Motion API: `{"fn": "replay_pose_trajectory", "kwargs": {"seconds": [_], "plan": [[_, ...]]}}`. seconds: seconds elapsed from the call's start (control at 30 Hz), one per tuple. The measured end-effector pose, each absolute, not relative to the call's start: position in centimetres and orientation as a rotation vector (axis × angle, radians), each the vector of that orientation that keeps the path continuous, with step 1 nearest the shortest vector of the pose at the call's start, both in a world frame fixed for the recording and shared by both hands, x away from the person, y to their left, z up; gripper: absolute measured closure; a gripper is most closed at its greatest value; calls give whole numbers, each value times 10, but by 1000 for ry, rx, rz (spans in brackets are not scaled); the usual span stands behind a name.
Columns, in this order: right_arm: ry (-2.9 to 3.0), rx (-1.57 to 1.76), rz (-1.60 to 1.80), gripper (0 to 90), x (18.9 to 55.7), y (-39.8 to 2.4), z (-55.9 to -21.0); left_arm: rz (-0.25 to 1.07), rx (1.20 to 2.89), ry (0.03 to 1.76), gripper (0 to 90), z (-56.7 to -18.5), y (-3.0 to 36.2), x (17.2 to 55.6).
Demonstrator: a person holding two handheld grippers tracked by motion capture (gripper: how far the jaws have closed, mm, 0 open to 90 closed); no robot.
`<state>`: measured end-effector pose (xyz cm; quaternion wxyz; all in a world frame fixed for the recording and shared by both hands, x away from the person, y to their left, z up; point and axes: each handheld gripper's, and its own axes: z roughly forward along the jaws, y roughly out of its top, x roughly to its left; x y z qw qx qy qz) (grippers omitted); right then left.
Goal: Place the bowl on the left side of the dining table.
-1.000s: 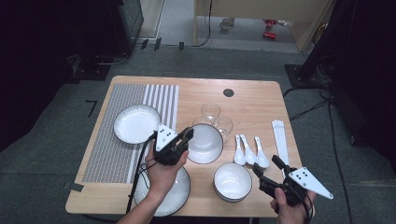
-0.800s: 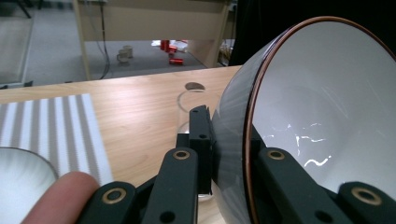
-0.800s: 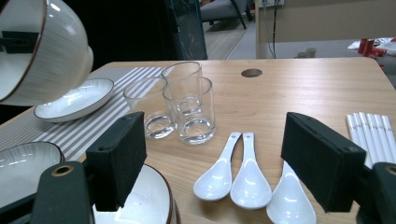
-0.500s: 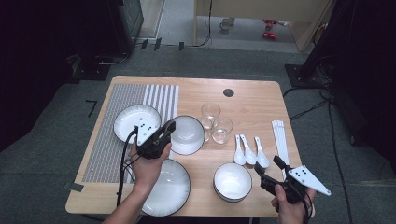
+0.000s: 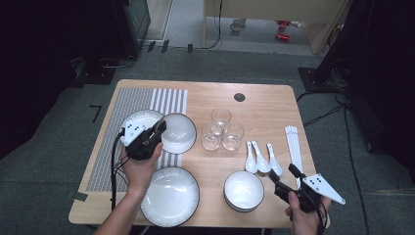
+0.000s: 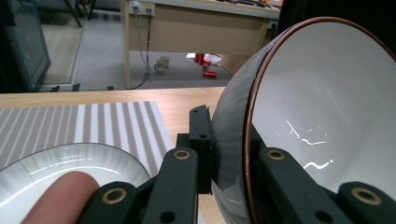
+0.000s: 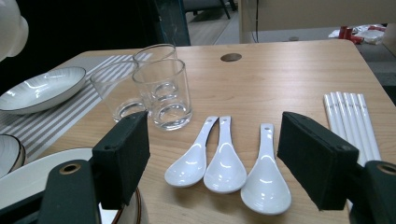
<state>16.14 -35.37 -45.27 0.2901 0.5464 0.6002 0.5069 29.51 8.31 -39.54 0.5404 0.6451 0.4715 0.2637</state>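
White porcelain rides left of centre in the high view: the left gripper [image 5: 157,131] is clamped on the rim of a bowl [image 5: 178,132], one jaw inside, one outside, carrying it over the striped mat [image 5: 105,147] beside a shallow plate [image 5: 137,120]. Lower right, the right gripper [image 5: 279,178] waits with jaws apart and nothing between them; they have just been closing a touch, aimed toward three spoons [image 5: 262,157]. Progress, I'd judge: early. The bowl is in the air and not yet set down, while a second bowl [image 5: 243,190], the big plate [image 5: 170,196], three glasses [image 5: 221,129] and the white chopsticks [image 5: 293,142] (all neatly grouped) sit unhandled.
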Motion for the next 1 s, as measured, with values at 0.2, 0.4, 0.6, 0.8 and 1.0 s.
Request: {"fn": "replay_pose_trajectory", "kwargs": {"seconds": [0.2,0.4,0.6,0.8,1.0], "plan": [[1603,1475,1340,256,164,-355,-457,662,1512,1157,831,-397,99,305],[1596,1490,1334,259,165,-358,-461,681,1496,1196,831,-403,112,317],[1594,1496,1330,260,166,-360,-463,690,1481,1234,831,-410,125,329],[1591,1499,1322,259,167,-361,-464,709,1474,1265,831,-416,133,338],[1587,1508,1314,259,168,-362,-466,715,1470,1291,832,-422,139,347]]}}
